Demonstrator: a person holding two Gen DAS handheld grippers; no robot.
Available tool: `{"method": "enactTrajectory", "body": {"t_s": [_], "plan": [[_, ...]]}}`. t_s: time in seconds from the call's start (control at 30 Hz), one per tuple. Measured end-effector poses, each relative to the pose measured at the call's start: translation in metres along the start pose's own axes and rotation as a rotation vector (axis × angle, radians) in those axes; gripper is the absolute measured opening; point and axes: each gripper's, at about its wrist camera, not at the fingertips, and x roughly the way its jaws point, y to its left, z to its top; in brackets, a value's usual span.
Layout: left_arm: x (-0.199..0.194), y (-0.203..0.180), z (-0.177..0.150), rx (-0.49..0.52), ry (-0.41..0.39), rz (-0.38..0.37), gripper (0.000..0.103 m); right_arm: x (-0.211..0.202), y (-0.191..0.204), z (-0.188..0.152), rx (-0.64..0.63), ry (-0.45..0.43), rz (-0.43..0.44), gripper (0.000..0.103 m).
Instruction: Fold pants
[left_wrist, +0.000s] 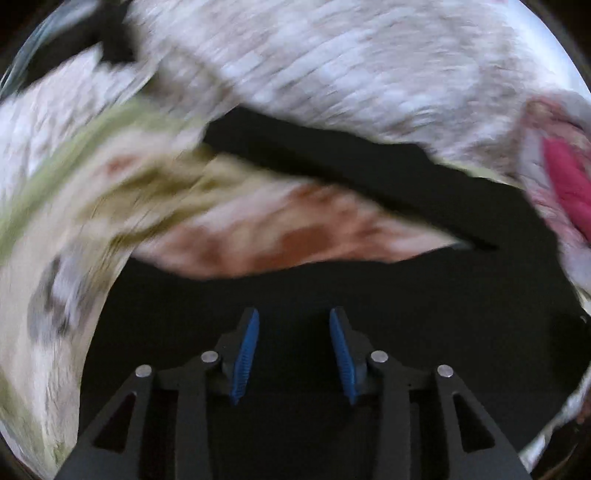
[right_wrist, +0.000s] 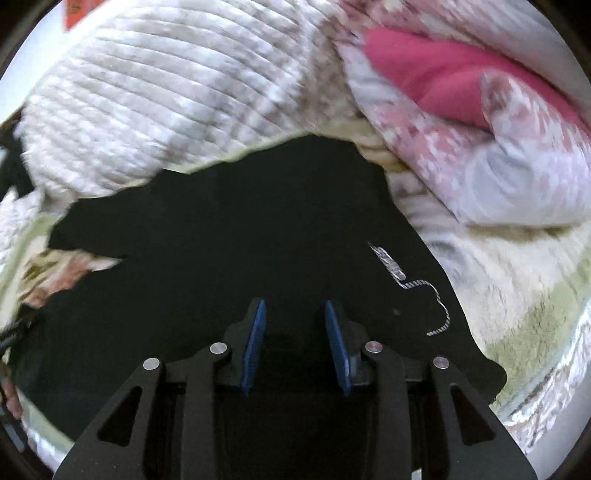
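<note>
Black soft-fabric pants (right_wrist: 229, 229) lie spread on a bed with a white-and-beige quilted blanket (right_wrist: 155, 96). Left gripper (left_wrist: 293, 354) and right gripper (right_wrist: 295, 345) hover over them, jaws apart, empty. Judged: pre-grasp stage; next, pinch an edge.

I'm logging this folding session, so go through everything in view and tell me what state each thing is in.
Left hand-held gripper: open, empty, over the black fabric.
Right hand-held gripper: open, empty, over the black fabric.
Black pants: spread on the bed, unheld; how far folded, cannot tell.
White drawstring: loose, lying curled on the pants.
Quilted blanket: bunched up behind the pants.
Pink cloth: tucked among rumpled bedding.
</note>
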Motion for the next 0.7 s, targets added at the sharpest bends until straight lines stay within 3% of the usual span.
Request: {"method": "enactTrajectory", "body": {"t_s": [0.13, 0.27, 0.5, 0.7], "plan": [[-0.009, 0.022, 0.004, -0.088, -0.036, 0.065, 0.044, -0.007, -0.003, 0.001, 0.020, -0.045, -0.002, 0.034], [-0.011, 0.033, 0.004, -0.140, -0.030, 0.077, 0.044, -0.006, 0.001, 0.000, 0.015, -0.028, 0.040, 0.043], [-0.037, -0.013, -0.003, 0.030, -0.090, -0.029, 0.044, -0.010, 0.025, 0.004, -0.044, -0.027, 0.117, 0.043], [-0.051, -0.041, 0.001, 0.114, -0.097, -0.080, 0.044, -0.016, 0.046, 0.006, -0.120, -0.009, 0.167, 0.043]]}}
